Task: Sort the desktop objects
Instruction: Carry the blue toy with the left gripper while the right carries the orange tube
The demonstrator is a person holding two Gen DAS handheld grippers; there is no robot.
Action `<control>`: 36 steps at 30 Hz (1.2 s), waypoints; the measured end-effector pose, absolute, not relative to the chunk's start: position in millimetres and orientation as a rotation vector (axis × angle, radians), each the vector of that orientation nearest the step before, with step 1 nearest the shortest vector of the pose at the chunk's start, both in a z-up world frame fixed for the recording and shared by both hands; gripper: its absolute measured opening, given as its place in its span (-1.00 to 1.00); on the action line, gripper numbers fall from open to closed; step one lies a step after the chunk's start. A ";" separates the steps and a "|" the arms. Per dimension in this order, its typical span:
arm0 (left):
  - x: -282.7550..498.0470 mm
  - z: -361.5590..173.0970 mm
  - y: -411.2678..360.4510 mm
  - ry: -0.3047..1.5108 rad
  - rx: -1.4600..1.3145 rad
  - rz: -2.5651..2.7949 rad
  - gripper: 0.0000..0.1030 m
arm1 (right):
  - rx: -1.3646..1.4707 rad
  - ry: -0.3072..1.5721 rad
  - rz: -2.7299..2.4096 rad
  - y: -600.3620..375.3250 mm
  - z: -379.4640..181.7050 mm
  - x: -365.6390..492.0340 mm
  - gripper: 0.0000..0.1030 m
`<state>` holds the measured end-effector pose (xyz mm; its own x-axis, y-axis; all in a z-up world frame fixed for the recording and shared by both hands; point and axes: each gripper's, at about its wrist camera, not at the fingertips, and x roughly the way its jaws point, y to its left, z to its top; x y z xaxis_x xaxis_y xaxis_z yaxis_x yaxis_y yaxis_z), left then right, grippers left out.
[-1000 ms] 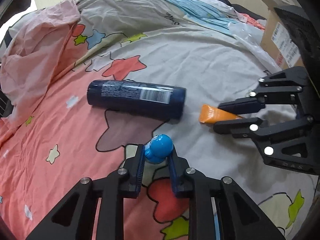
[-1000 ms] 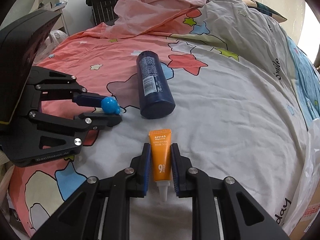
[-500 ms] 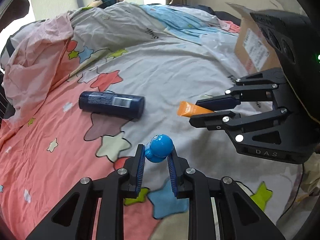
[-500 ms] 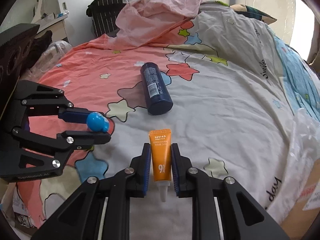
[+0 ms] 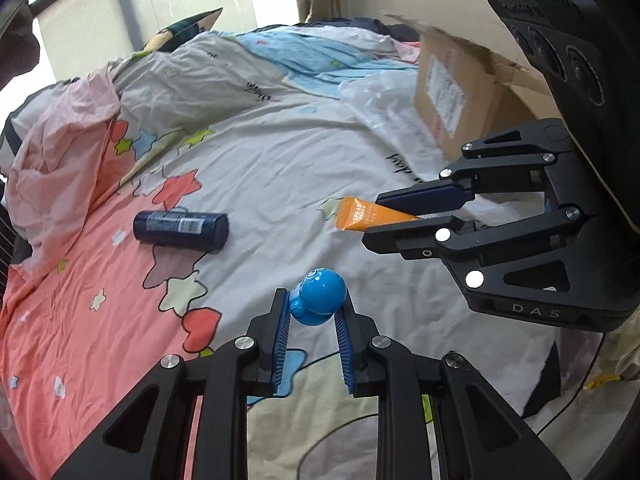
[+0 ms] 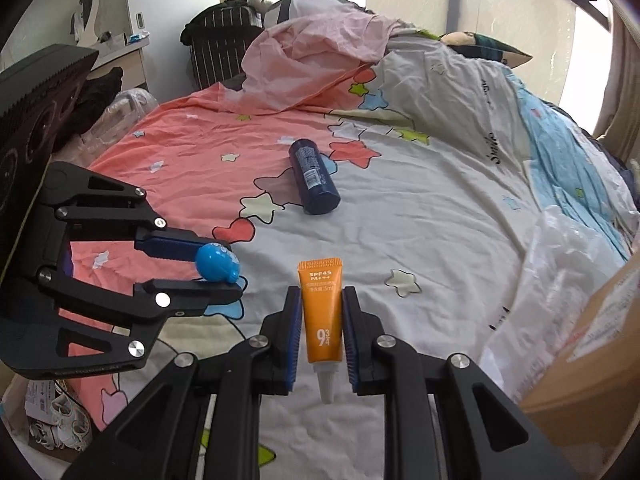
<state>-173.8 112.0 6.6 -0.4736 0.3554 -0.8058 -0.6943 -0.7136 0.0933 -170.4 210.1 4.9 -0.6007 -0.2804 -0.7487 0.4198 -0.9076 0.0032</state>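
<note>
My left gripper (image 5: 312,312) is shut on a small blue round toy (image 5: 318,297) and holds it high above the bed; it also shows in the right wrist view (image 6: 218,263). My right gripper (image 6: 320,312) is shut on an orange sunscreen tube (image 6: 321,314), cap pointing back toward the camera; the tube also shows in the left wrist view (image 5: 366,215). A dark blue bottle (image 5: 181,229) lies on its side on the star-print sheet, far below both grippers, also in the right wrist view (image 6: 314,176).
A cardboard box (image 5: 464,92) stands at the right edge of the bed beside a white plastic bag (image 5: 384,96). A crumpled pink sheet (image 6: 312,60) is heaped at the far end. A dark suitcase (image 6: 224,48) stands beyond the bed.
Both grippers have risen well above the bed, each with its object held. The bottle now looks smaller and farther away. The cardboard box has come more into view.
</note>
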 end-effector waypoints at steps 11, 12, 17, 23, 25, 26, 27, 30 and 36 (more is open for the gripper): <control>-148.7 28.2 138.1 0.536 -1.010 2.164 -0.56 | 1.068 0.257 -2.566 232.7 36.9 -133.4 -0.65; -146.5 30.9 141.0 0.533 -1.002 2.164 -0.56 | 1.062 0.260 -2.573 234.9 40.2 -129.9 -0.65; -135.9 44.1 156.6 0.542 -0.968 2.163 -0.56 | 1.031 0.253 -2.604 247.8 55.7 -115.0 -0.65; -124.5 64.4 172.0 0.556 -0.922 2.168 -0.56 | 0.986 0.236 -2.664 266.3 74.5 -99.1 -0.65; -122.1 70.5 177.2 0.557 -0.908 2.164 -0.56 | 0.977 0.230 -2.684 273.4 80.0 -95.0 -0.65; -121.0 73.2 180.1 0.557 -0.902 2.158 -0.56 | 0.974 0.227 -2.694 277.3 82.6 -93.2 -0.65; -120.0 75.7 183.1 0.558 -0.896 2.153 -0.56 | 0.972 0.226 -2.704 281.0 84.7 -91.9 -0.65; -119.0 80.3 196.0 0.576 -0.887 2.145 -0.56 | 0.968 0.221 -2.731 291.7 90.1 -88.3 -0.65; -110.9 93.3 232.7 0.600 -0.840 2.104 -0.56 | 0.980 0.186 -2.790 321.0 96.0 -84.4 -0.65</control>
<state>-110.9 232.7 93.3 -0.4799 0.4869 -0.7298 -0.7988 -0.5865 0.1340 -84.4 321.0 96.0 -0.7670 -0.1256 -0.6292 0.2080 -0.9764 -0.0586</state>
